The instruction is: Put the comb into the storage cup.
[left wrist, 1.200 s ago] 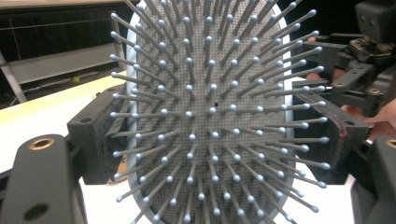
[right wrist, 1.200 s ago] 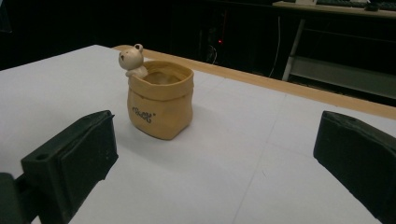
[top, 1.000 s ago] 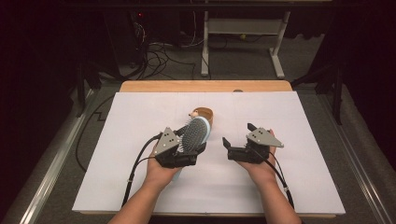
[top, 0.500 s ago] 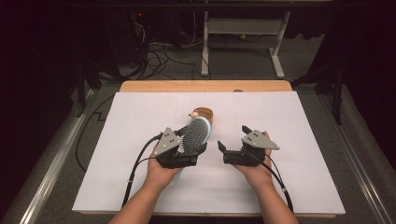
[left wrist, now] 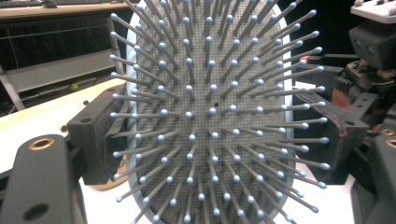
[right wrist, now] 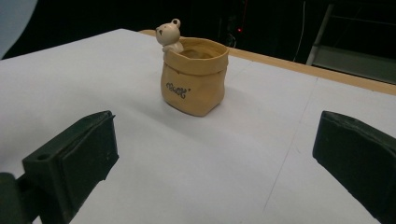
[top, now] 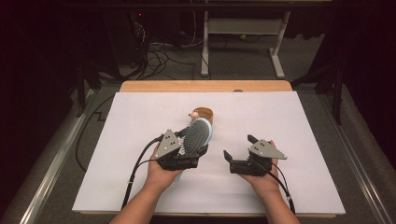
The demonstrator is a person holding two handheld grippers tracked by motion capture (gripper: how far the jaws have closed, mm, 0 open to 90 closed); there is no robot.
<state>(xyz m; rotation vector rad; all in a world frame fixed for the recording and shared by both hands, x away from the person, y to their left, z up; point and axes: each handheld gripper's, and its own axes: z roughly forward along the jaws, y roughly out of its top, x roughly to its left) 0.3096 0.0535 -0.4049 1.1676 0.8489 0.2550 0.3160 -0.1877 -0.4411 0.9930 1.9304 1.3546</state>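
A hairbrush with a pale blue rim and a grey bristle pad stands up from my left gripper, which is shut on it near the middle of the table. In the left gripper view the bristles of the hairbrush face the camera, with a black jaw on each side. Just behind the brush stands a tan sack-shaped pot with a small bear figure on its rim. My right gripper rests open to the right of the brush, nothing between its fingers. The pot stands ahead of the right gripper.
A white sheet covers the table, and a wooden strip runs along the far edge. On the floor beyond are cables and a white table frame. My right gripper's body looms close at the right.
My right gripper has drifted a little toward the near edge of the table, still open. The left gripper and the brush have hardly moved.
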